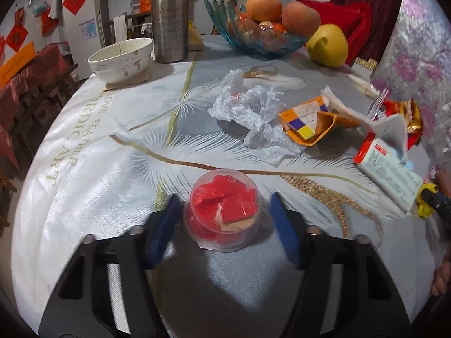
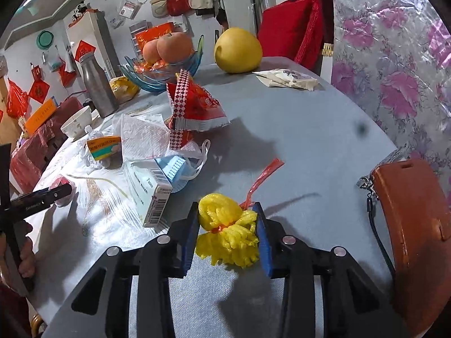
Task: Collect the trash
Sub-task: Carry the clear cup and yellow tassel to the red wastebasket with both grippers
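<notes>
Blue fingers [image 2: 191, 236] of the right gripper [image 2: 227, 235] clamp a yellow mesh bundle [image 2: 225, 228] with a red strip, just above the grey surface [image 2: 310, 140]. Left gripper [image 1: 224, 218]: fingers [image 1: 165, 225] half apart, straddling a clear cup [image 1: 222, 211] of red wrappers standing on the surface; pad contact cannot be confirmed. Crumpled tissue [image 1: 248, 109] and cartons lie beyond.
</notes>
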The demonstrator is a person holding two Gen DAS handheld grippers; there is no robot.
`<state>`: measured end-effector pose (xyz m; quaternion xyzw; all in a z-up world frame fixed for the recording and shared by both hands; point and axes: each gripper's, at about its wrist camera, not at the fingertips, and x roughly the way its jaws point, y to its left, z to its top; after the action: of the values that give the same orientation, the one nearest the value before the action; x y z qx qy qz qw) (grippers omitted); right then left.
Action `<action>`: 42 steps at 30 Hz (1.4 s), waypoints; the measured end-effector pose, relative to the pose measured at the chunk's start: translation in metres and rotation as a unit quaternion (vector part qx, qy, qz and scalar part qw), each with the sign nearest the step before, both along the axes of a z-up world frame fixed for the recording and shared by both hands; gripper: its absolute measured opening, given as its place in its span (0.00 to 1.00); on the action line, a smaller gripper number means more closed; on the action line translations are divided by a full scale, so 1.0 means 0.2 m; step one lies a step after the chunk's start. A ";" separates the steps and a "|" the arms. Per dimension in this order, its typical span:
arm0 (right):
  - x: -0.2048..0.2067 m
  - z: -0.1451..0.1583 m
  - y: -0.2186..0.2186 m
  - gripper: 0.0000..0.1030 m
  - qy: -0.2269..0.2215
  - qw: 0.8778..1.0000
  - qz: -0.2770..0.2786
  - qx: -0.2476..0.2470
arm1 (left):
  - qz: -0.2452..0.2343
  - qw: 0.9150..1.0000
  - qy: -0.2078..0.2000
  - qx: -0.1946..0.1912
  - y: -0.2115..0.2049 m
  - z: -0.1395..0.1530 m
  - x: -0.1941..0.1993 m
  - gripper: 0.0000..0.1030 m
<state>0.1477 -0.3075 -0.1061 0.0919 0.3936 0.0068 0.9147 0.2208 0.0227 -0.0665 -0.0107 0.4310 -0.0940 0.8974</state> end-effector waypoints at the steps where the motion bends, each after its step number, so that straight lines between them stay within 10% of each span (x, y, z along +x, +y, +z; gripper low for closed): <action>1: 0.00 0.00 0.00 0.37 0.000 1.000 0.000 -0.001 | -0.001 1.000 -0.001 -0.014 0.02 0.00 0.00 0.53; 10: -0.04 0.03 0.02 0.32 -0.029 1.000 0.006 -0.009 | -0.011 0.995 -0.046 -0.089 0.13 0.09 -0.17 0.52; 19: -0.17 0.10 -0.01 0.32 -0.077 0.990 0.055 0.107 | -0.004 0.991 -0.088 -0.100 0.32 0.27 -0.41 0.53; 42: -0.25 0.40 1.02 0.32 -0.055 0.937 0.317 0.131 | 0.174 0.982 -0.057 -0.046 1.39 0.24 -1.06 0.53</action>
<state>0.0974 -0.1033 -0.0254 0.0810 0.3465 0.3535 0.8651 0.0097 0.3007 -0.0176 -0.1216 0.3661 0.0431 0.9216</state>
